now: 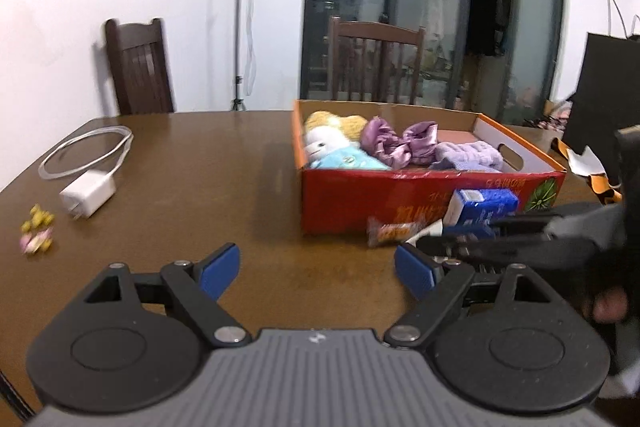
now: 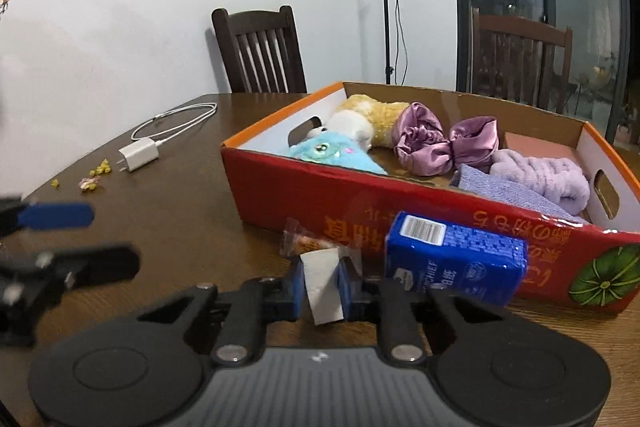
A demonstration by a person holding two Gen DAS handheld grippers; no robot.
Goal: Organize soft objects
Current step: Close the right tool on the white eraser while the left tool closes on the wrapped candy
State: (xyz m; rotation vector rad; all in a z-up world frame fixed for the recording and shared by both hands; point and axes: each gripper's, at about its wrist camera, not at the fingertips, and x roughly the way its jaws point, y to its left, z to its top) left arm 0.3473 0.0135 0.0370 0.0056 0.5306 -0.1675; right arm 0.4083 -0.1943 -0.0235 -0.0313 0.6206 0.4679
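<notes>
Purple bow (image 2: 446,143), lilac towel (image 2: 540,175) and plush doll (image 2: 352,143) lying inside red cardboard box (image 2: 360,195) on brown surface (image 2: 180,211), right tongs (image 2: 322,283) clamped on white paper slip (image 2: 322,287) beside blue tissue pack (image 2: 456,259), left tongs (image 1: 316,269) spread wide, holding nothing.

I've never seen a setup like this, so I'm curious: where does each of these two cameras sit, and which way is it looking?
Left wrist: sits on the left gripper, facing the red box; its open blue fingers show, with the right gripper alongside.
Right wrist: sits on the right gripper, facing the box; its fingers pinch a white piece; the left gripper shows.
Shared: box, blue packet, charger, table.
</notes>
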